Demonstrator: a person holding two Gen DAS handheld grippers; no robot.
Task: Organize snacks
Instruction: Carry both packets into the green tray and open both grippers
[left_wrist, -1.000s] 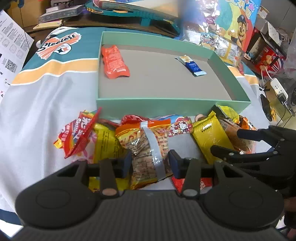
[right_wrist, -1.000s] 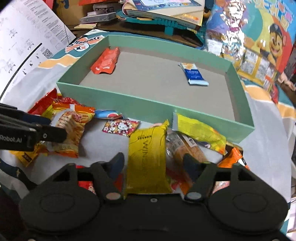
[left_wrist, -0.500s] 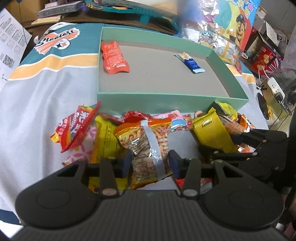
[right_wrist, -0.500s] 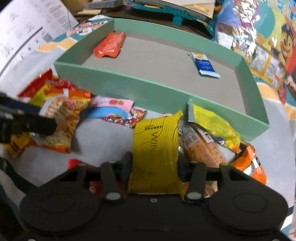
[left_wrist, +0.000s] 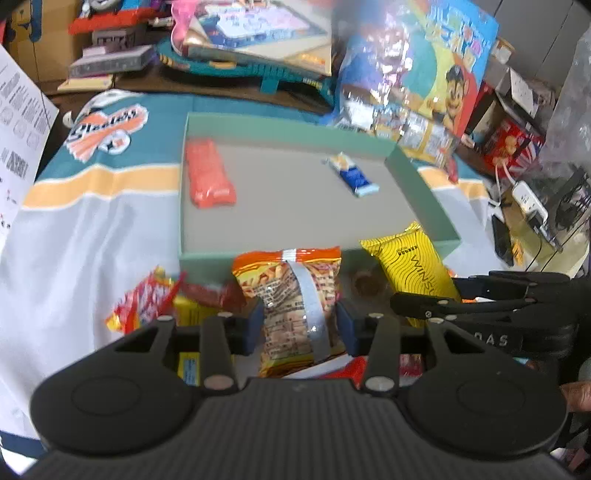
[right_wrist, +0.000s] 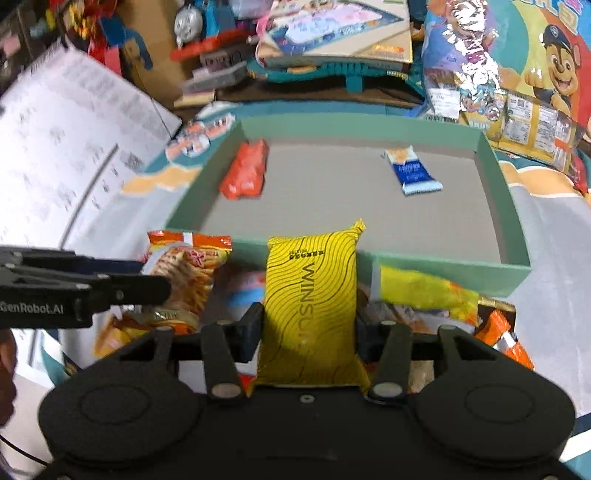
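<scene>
My left gripper (left_wrist: 299, 325) is shut on an orange snack bag (left_wrist: 291, 291) and holds it up near the front wall of the green box (left_wrist: 421, 192). My right gripper (right_wrist: 308, 328) is shut on a yellow snack pack (right_wrist: 310, 295), lifted in front of the same box (right_wrist: 509, 236). Inside the box lie a red packet (left_wrist: 208, 173) and a blue bar (left_wrist: 352, 175); both also show in the right wrist view, the red packet (right_wrist: 245, 171) and the blue bar (right_wrist: 412, 171). Each gripper shows in the other's view.
Loose snacks lie on the cloth in front of the box: a red-yellow bag (left_wrist: 144, 299), a yellow wrapper (right_wrist: 424, 290), an orange packet (right_wrist: 502, 336). Toy boxes and books (left_wrist: 258, 40) crowd the back. A printed sheet (right_wrist: 66, 147) stands at left.
Both grippers have closed on their snacks and lifted them off the pile, moving up and toward the box. The yellow pack and orange bag now hang clear of the cloth.
</scene>
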